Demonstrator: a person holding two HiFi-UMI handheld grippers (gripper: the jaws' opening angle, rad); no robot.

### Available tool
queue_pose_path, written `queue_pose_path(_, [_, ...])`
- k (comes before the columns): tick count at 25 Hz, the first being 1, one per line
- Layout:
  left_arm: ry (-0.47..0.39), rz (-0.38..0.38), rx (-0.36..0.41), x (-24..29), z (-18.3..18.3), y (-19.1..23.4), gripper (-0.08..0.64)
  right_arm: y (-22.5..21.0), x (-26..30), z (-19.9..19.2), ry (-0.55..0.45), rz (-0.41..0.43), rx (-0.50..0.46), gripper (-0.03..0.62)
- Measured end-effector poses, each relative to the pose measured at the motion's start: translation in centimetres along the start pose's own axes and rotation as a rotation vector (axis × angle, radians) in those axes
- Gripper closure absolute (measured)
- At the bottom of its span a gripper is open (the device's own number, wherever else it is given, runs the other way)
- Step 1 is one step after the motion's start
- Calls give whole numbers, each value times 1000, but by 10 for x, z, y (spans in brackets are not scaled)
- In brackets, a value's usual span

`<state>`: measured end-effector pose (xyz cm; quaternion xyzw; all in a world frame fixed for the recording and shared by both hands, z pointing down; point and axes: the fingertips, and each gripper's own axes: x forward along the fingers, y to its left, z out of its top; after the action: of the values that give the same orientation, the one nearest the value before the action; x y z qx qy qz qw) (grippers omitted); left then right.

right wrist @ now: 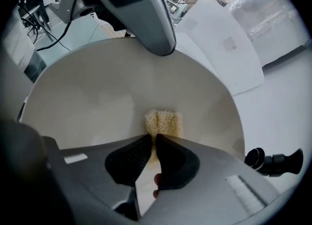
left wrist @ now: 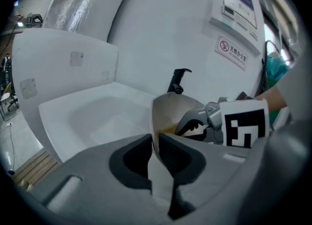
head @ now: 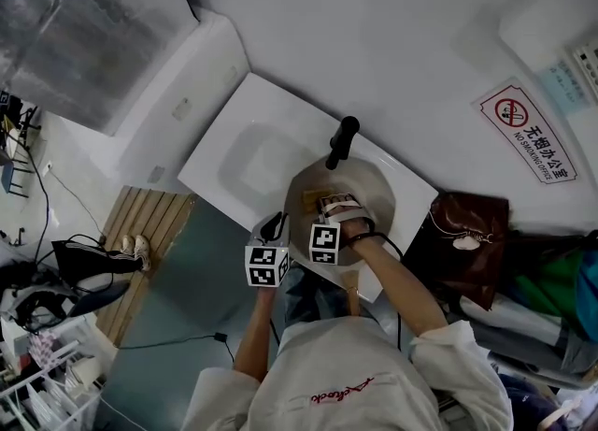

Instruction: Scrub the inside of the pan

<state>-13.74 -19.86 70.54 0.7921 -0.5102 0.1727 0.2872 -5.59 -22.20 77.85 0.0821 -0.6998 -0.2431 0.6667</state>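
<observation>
A beige pan (head: pixel 377 188) with a black handle (head: pixel 341 141) rests on the right part of a white sink (head: pixel 245 160). My left gripper (head: pixel 275 226) is shut on the pan's near rim (left wrist: pixel 154 121), the thin edge clamped between its jaws (left wrist: pixel 155 144). My right gripper (head: pixel 336 206) reaches into the pan and is shut on a pale yellow scrub pad (right wrist: pixel 164 122), which presses against the pan's inner wall (right wrist: pixel 107 87). In the right gripper view the left gripper (right wrist: pixel 148 16) shows at the top rim and the handle (right wrist: pixel 273 161) at lower right.
A brown bag (head: pixel 460 235) lies right of the sink. A no-smoking sign (head: pixel 529 130) hangs on the wall. Wooden slats (head: pixel 140 242) and a cable (head: pixel 177 340) lie on the floor at the left. The sink basin (left wrist: pixel 100 116) is left of the pan.
</observation>
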Motion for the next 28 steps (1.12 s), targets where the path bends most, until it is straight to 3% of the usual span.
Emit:
queue_pose_path(19, [-6, 9, 14, 0, -1, 1, 512, 11, -3, -102, 152, 12, 88, 549])
queue_pose_path(24, [-7, 12, 15, 1, -1, 0, 512, 13, -5, -109, 164, 17, 89, 549])
queue_pose_path(28, [-7, 15, 16, 1, -1, 0, 512, 9, -12, -89, 110, -4, 90, 549])
